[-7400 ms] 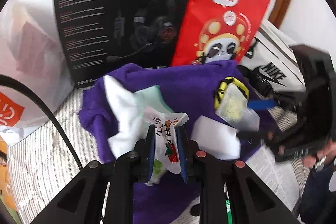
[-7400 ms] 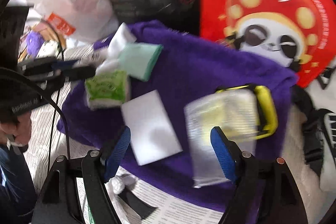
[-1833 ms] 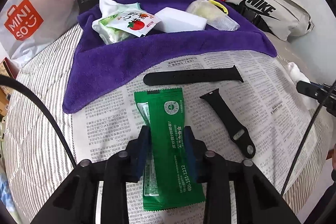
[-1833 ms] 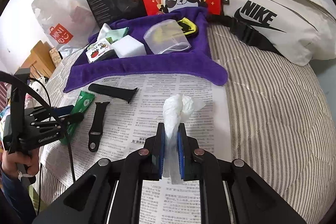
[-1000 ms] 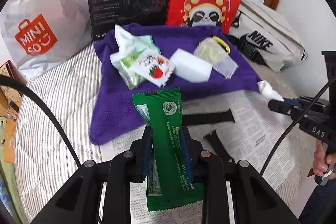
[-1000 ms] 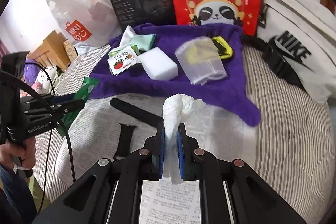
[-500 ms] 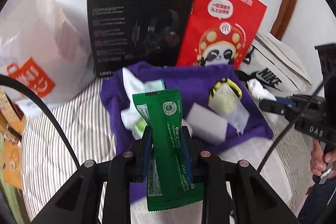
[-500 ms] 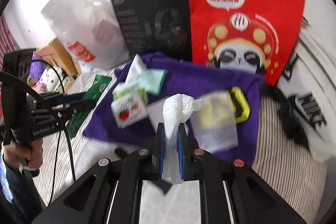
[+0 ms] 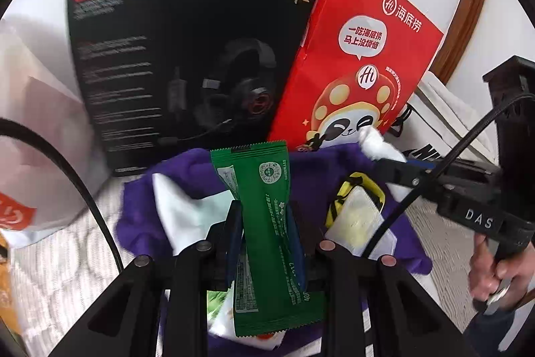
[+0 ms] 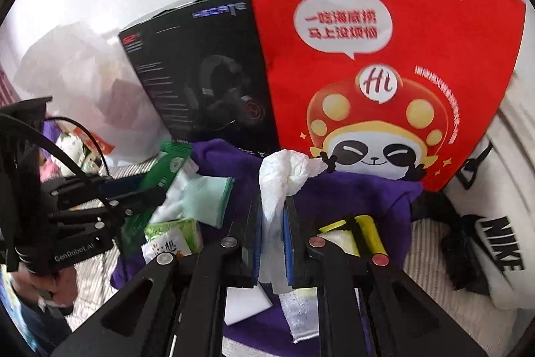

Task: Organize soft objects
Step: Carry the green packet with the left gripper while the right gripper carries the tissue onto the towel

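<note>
My left gripper [image 9: 265,216] is shut on a green foil sachet [image 9: 267,223] and holds it above the purple towel [image 9: 140,216]. My right gripper [image 10: 271,209] is shut on a crumpled white tissue [image 10: 284,173] over the same towel [image 10: 364,196]. On the towel lie a white and mint cloth [image 10: 204,193], a green snack packet [image 10: 174,233], a white sponge block [image 10: 247,303] and a clear bag with a yellow item [image 9: 357,213]. The right gripper with the tissue shows in the left wrist view [image 9: 381,149]; the left gripper with the sachet shows in the right wrist view [image 10: 157,183].
A black headset box [image 9: 187,62] and a red panda paper bag [image 9: 354,56] stand upright behind the towel. A white plastic shopping bag [image 9: 33,136] is at the left, a white Nike bag [image 10: 495,243] at the right. The bedcover is striped [image 9: 60,263].
Both grippers have lifted their loads off the newspaper and moved forward over the purple towel, closer to the box and red bag. The newspaper and watch straps have dropped out of view.
</note>
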Demonstrator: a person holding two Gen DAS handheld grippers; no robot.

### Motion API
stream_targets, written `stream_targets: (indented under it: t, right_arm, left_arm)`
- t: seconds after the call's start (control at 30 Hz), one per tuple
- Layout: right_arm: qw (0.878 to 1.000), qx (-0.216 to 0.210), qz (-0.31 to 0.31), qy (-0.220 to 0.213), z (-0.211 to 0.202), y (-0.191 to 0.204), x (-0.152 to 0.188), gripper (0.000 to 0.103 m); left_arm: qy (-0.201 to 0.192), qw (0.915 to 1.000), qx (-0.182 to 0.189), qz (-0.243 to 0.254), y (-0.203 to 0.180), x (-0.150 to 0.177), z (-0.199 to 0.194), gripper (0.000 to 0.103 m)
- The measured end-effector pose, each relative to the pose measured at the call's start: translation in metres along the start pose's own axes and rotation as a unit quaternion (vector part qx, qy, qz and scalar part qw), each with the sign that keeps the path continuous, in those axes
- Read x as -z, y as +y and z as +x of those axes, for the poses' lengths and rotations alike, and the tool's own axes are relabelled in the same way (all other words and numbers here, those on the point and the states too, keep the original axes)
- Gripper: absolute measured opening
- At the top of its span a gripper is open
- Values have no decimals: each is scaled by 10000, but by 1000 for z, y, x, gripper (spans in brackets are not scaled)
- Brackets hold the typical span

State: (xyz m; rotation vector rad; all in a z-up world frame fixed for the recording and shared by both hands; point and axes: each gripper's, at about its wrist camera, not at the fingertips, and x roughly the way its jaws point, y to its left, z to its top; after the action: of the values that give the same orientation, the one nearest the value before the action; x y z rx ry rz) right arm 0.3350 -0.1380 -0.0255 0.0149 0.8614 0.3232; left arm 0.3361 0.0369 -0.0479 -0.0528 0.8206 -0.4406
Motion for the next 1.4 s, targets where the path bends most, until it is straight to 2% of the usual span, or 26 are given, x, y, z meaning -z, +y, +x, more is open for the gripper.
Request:
stream_targets:
  t: [0.07, 0.23, 0.4, 0.6, 0.8, 0.9, 0.97, 1.03, 1.4]
  right_arm:
    - [9999, -60, 110, -14, 6, -5, 1, 12]
    - [9996, 10, 99, 255, 29, -9, 4, 12]
    - [9993, 68, 85, 365, 45, -12, 5, 12]
    - [9978, -125, 189, 618, 76, -14, 7, 14]
    - [9965, -93, 308, 766, 98, -13, 10, 14]
    - [9960, -51, 290, 842, 101, -13, 12, 22]
    - [9958, -47, 290, 864, 102, -14, 11, 45]
    - [9966, 15, 284, 780, 97, -15, 9, 51]
    - [9983, 66, 183, 547, 68, -19, 1, 53]
  left_arm:
    - [29, 10000, 8, -10, -1, 2, 8, 25]
    - [131, 9999, 1, -34, 1, 3, 16, 25]
    - [224, 9996, -162, -89, 7, 4, 25, 25]
    - [246, 9993, -265, -132, 16, 8, 26, 25]
    - [378, 9988, -273, -150, 21, 12, 33, 25]
    - [409, 9987, -252, -145, 19, 13, 35, 25]
    - [417, 9987, -258, -129, 17, 13, 38, 25]
    - [412, 9987, -271, -139, 18, 13, 39, 25]
    - [519, 9982, -295, 64, 12, 16, 46, 25]
